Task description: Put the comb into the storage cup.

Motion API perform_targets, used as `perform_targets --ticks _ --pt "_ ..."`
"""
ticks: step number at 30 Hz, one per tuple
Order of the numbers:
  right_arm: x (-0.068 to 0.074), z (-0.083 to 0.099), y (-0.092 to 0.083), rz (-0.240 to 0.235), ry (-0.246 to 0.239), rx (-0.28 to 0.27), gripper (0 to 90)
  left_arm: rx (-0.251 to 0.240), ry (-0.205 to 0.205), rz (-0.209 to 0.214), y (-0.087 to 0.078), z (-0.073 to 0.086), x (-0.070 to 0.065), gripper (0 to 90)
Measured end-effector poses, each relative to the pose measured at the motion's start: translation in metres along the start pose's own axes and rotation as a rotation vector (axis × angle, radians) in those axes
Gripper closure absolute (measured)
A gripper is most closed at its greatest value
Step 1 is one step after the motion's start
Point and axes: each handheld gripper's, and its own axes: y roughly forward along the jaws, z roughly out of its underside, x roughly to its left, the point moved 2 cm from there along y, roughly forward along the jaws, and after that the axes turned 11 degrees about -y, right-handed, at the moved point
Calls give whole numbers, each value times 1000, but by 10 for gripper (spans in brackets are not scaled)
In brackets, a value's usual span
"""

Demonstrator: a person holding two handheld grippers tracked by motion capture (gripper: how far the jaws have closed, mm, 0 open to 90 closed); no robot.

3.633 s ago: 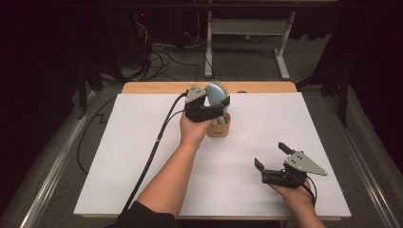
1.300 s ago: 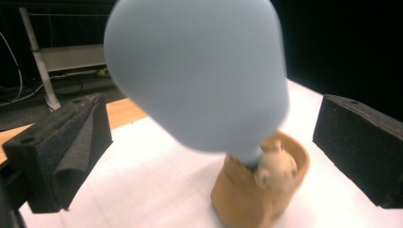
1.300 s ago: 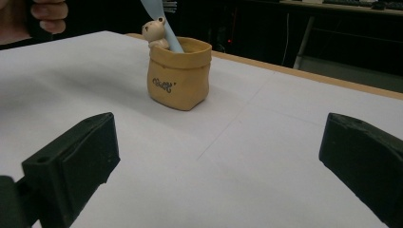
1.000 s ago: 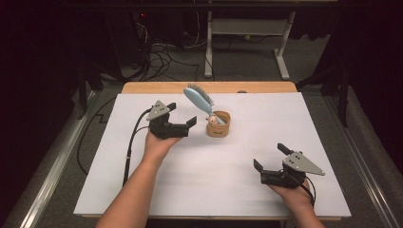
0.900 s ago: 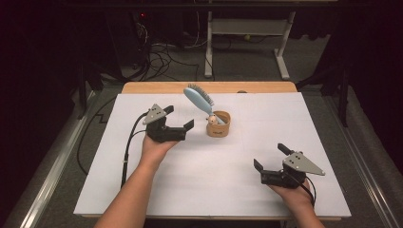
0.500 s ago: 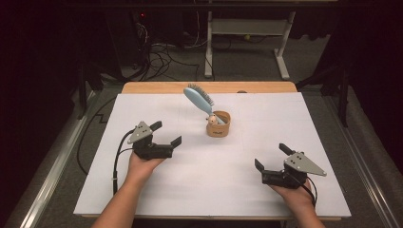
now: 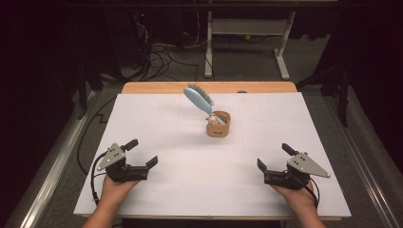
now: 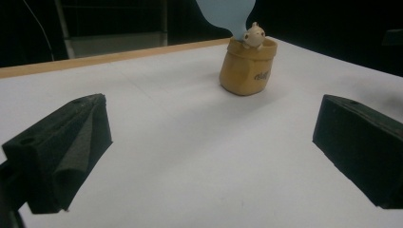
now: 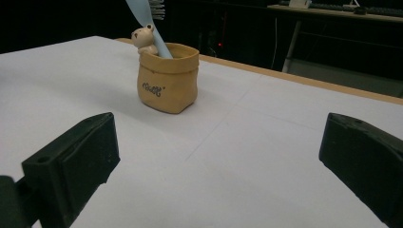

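Light-blue hairbrush (image 7: pixel 199 100) standing handle-down in the small tan pot (image 7: pixel 218 125), head leaning toward the table's far left, pot upright near the middle of the white table (image 7: pixel 190 190). Left gripper (image 7: pixel 142 153) and right gripper (image 7: pixel 272 156) at the near corners, well apart from the pot, jaws spread wide, holding nothing.

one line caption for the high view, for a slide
Light blue hairbrush stands tilted in a small tan bag-shaped pot; left gripper and right gripper rest open near the table's front edge.
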Motion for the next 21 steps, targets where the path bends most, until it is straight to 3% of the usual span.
perform_targets --ticks 8,13,21 --pt "-1 0 -4 13 0 2 4 -31 -1 -38 -28 11 11 0" --pt "0 1 -3 16 -4 10 4 -30 -15 -39 -29 11 16 2" --pt "-1 2 -2 18 -2 13 4 -21 13 -40 -28 11 12 2"
